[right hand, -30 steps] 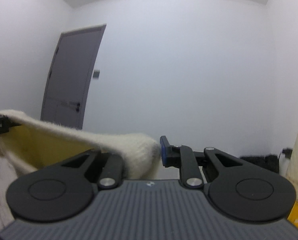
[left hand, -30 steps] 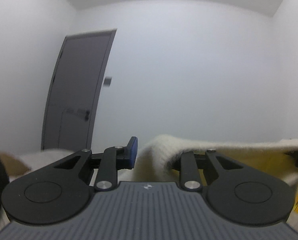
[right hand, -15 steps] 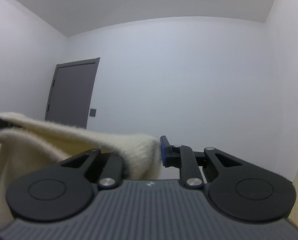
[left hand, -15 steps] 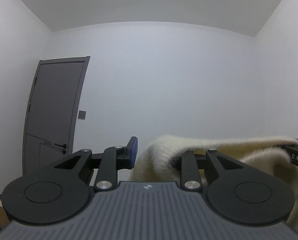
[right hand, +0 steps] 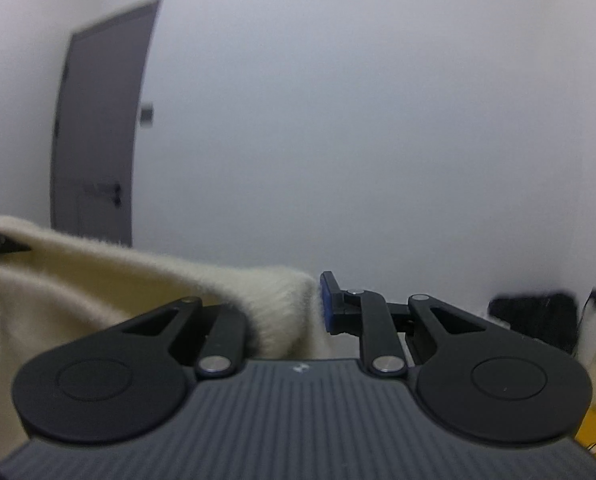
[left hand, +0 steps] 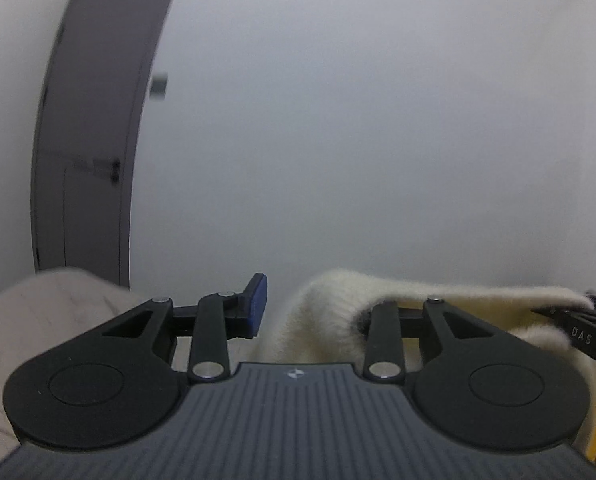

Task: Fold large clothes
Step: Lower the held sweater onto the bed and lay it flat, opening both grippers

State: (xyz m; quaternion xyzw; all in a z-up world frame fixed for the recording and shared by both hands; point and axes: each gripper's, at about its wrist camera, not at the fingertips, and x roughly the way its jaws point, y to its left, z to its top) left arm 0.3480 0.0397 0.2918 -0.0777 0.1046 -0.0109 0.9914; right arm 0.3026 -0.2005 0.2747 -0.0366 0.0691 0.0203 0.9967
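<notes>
Left hand-held gripper [left hand: 309, 308], seen from its own wrist camera, has its jaws opening: a clear gap shows between the blue pad on its left finger [left hand: 256, 306] and the fluffy cream knitted garment [left hand: 329, 316], which drapes over the right finger, so nothing is pinched here. The garment's top edge runs off to the right to the tip of the other black gripper, suggesting the cloth is stretched between the two hands to keep it flat for a fold. Behind stand a white wall and a grey door [left hand: 94, 128]; a pale beige padded surface [left hand: 50, 312] lies low on the left.

From the right wrist camera, the right hand-held gripper [right hand: 298, 304] has its fingers pressed together on a corner of that cream garment, the blue pad touching the knit. The cloth runs leftward in a taut band, its yellowish inner face hanging below. A dark object [right hand: 537, 316] sits blurred by the far wall.
</notes>
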